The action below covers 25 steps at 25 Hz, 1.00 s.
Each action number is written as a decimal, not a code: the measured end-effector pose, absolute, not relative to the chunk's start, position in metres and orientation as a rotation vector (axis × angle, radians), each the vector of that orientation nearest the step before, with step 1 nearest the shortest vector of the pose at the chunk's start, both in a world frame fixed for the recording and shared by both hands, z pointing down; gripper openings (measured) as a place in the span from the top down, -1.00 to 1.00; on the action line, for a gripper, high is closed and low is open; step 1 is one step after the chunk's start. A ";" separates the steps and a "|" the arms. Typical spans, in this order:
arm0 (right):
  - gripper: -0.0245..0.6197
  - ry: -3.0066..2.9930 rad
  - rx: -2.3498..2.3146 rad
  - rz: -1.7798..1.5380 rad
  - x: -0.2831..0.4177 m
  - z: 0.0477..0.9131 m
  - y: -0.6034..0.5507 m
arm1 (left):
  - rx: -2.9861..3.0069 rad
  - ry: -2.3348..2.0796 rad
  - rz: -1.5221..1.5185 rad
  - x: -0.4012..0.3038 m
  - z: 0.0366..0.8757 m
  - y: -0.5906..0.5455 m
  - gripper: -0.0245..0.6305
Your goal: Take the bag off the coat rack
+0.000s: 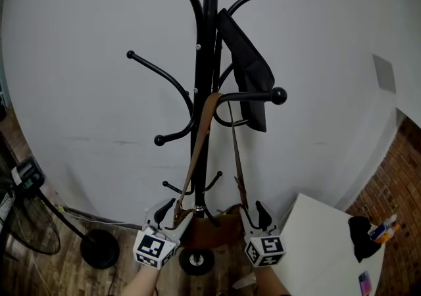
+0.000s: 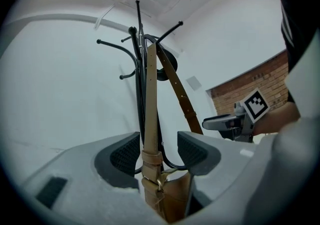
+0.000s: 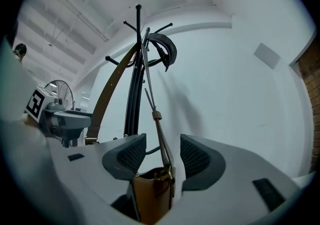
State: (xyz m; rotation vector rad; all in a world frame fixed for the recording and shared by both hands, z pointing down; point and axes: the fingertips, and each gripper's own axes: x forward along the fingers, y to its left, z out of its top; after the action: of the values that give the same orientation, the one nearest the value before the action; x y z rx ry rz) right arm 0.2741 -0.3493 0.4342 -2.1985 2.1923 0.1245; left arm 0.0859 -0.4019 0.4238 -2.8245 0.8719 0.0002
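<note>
**First:** Tan leather, that's what runs through the left gripper (image 2: pixel 159 151). It's the strap (image 2: pixel 150 94), flat side on. The jaws stand apart and aren't pinching it, and it lies nearer the pad on the left of the left gripper view.

**Second:** And the right gripper (image 3: pixel 162 156)?

**First:** Much the same. The jaws are well apart, with the strap's other run edge-on in the gap, clear of both pads.

**Second:** Where's the bag itself?

**First:** The bag (image 1: pixel 220 225) hangs low between the two grippers, just past their tips and close against the foot of the coat rack (image 1: pixel 209 38). Its brown top edge shows at the bottom of both gripper views.

**Second:** Hanging from what?

**First:** Follow the strap up from the jaws. Both runs climb beside the black pole and loop over the ball-ended hook (image 1: pixel 279 96), high above the right gripper.

**Second:** Anything else up there?

**First:** A black garment (image 1: pixel 250 71) is draped from a higher hook, just above the loop. Out beyond the right gripper stands a white table (image 1: pixel 322 242) with a few small things near its edge, and there's a brick wall (image 1: pixel 395 183) past it. Off past the left gripper is a fan (image 1: pixel 26 229) with a wire guard.
</note>
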 end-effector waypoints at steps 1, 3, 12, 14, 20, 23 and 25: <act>0.32 2.208 -2.185 0.138 0.274 0.432 -0.354 | -2.798 0.879 -0.007 0.088 0.421 -0.406 0.23; 0.32 2.239 -2.160 0.161 0.274 0.429 -0.363 | -2.751 0.889 0.006 0.093 0.416 -0.413 0.23; 0.34 2.354 -2.046 0.213 0.267 0.426 -0.389 | -2.674 0.969 0.005 0.101 0.402 -0.424 0.44; 0.36 2.366 -2.036 0.214 0.268 0.428 -0.392 | -2.667 0.981 0.011 0.100 0.401 -0.425 0.50; 0.68 2.382 -2.022 0.265 0.271 0.424 -0.394 | -2.669 1.007 -0.040 0.105 0.405 -0.430 0.53; 0.81 2.403 -2.035 0.303 0.270 0.423 -0.394 | -2.659 1.030 -0.036 0.104 0.404 -0.432 0.85; 0.83 2.405 -2.037 0.303 0.271 0.422 -0.392 | -2.654 1.025 -0.038 0.104 0.404 -0.432 0.87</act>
State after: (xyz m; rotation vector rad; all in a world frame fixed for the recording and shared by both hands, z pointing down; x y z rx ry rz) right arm 0.2709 -0.3916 0.4224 -2.0368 2.4053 0.3029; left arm 0.1042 -0.4324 0.4038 -2.6543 1.0254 -0.0383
